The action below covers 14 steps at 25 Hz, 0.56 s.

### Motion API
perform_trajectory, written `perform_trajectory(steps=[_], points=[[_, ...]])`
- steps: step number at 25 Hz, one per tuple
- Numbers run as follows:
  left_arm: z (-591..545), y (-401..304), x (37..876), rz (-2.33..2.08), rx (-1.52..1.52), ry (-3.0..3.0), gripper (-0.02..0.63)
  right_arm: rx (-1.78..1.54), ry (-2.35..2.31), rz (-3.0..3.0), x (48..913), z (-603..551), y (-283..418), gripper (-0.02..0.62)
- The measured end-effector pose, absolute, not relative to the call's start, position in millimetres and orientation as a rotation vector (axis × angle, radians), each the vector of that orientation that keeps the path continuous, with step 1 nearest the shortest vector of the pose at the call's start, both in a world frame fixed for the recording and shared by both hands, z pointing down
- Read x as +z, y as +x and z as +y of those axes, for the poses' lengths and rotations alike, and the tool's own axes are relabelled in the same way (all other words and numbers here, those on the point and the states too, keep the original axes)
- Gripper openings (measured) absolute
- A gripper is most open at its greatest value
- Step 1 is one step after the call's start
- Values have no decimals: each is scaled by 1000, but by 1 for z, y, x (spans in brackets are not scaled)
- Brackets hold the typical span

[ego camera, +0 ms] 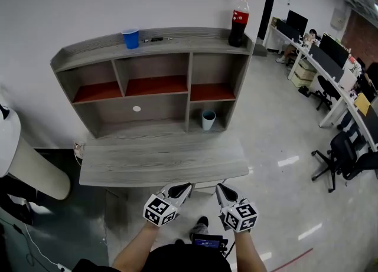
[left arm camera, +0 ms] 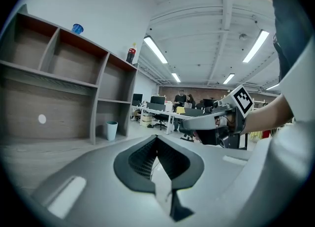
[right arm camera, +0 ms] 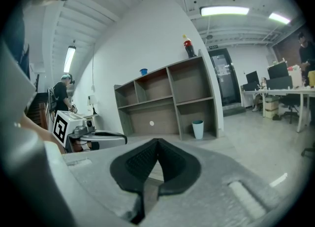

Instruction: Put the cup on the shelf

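Observation:
A pale teal cup (ego camera: 208, 120) stands upright in the lower right compartment of the grey wooden shelf unit (ego camera: 190, 95); it also shows as the cup (left arm camera: 111, 130) and the cup (right arm camera: 198, 129) in the gripper views. A blue cup (ego camera: 130, 38) sits on the shelf's top board at the left. My left gripper (ego camera: 184, 189) and right gripper (ego camera: 221, 190) hover side by side just in front of the desk's near edge, well short of both cups. The left gripper (left arm camera: 156, 140) is shut with nothing in it. The right gripper (right arm camera: 157, 145) is shut and holds nothing.
A cola bottle (ego camera: 239, 21) stands on the shelf top at the right. The desk board (ego camera: 159, 161) lies between me and the shelf. A white rounded object (ego camera: 18, 153) stands at the left. Office desks, chairs (ego camera: 339, 159) and people are at the right.

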<state>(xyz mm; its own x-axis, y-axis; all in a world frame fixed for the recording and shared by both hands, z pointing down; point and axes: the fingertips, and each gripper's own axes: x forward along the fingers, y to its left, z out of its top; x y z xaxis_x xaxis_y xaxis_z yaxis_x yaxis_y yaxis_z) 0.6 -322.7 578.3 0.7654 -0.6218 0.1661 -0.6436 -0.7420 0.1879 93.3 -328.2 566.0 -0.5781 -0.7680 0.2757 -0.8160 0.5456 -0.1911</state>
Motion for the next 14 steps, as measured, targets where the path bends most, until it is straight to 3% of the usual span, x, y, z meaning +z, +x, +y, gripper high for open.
perform_trajectory(steps=[14], points=[[-318,3,570,-985,157,2797,-12,374,1382,-2622,550,-326,87,-3]])
